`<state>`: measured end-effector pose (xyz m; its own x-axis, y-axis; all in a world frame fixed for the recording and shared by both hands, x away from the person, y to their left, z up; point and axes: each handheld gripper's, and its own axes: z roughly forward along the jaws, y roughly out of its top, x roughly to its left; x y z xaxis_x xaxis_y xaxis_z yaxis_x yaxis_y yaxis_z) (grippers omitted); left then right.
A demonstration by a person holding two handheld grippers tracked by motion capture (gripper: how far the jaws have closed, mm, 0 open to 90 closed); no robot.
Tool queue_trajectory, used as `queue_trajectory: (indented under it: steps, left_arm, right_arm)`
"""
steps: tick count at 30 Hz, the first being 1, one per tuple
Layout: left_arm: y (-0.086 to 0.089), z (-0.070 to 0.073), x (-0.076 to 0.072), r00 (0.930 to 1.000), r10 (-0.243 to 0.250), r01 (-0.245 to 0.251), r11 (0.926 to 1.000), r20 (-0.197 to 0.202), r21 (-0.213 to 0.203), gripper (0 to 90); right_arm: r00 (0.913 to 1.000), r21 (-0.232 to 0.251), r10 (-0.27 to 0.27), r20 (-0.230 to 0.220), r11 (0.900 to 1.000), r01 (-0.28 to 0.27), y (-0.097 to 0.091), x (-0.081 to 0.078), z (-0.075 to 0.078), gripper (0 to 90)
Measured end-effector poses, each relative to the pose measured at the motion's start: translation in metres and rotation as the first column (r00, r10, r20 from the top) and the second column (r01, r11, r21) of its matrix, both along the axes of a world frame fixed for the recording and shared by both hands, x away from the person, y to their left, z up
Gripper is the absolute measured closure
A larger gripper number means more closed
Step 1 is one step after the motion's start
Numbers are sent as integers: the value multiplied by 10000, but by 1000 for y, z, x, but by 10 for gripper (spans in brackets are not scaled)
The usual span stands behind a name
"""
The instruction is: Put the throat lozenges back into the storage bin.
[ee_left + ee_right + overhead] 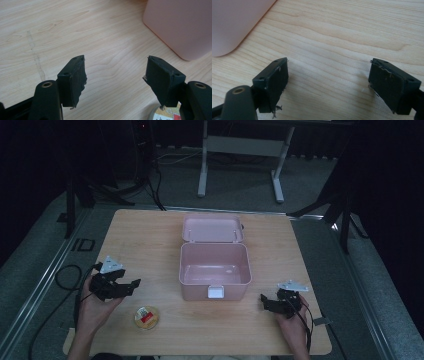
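Light wooden worktop [150, 240] across the middle of the high view, dark floor all around. At the centre of the frame, pink box [215, 270] standing open, inside bare, with its lid [212, 229] folded back toward the top of the frame and a white latch [216, 292] on the near wall. At the lower left of the high view, left gripper [131, 285] held in a hand [95, 307], jaws wide apart and gripping nothing, pointed toward the box. In the left gripper view, bare wood between the jaws, pink box corner [180, 27] at upper right. At the lower right of the high view, right gripper [264, 301] held in the other hand [294, 325], near the box corner, jaws also spread wide and unloaded. In the right gripper view, pink wall [234, 22] at upper left. Near the bottom edge of the worktop, left of centre, small round tin [146, 317] with red and yellow label, lying flat, apart from the box, close to the left gripper; its rim [160, 115] at the lower right of the left gripper view.
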<state>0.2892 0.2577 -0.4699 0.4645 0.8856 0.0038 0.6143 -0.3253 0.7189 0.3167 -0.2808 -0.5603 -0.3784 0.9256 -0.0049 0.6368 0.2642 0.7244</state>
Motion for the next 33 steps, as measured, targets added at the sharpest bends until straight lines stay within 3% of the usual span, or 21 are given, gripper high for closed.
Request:
queue_trajectory:
  steps: [7,17,25,33]
  left_arm:
    - [-1,4,-2,10000,-10,9,9997,17,231,314]
    - [-8,7,-5,9973,-631,651,9963,-381,564,312]
    - [-19,8,-8,9952,-834,886,9902,-519,1081,253]
    - [-26,8,-10,9864,-1314,1437,9810,-988,1302,216]
  right_arm:
    - [10000,-8,5,1,10000,-5,0,0,0,159]
    - [10000,-5,3,13,10000,-3,0,0,0,160]
    - [10000,-5,3,12,10000,-3,0,0,0,160]
    - [10000,-5,4,11,10000,-4,0,0,0,160]
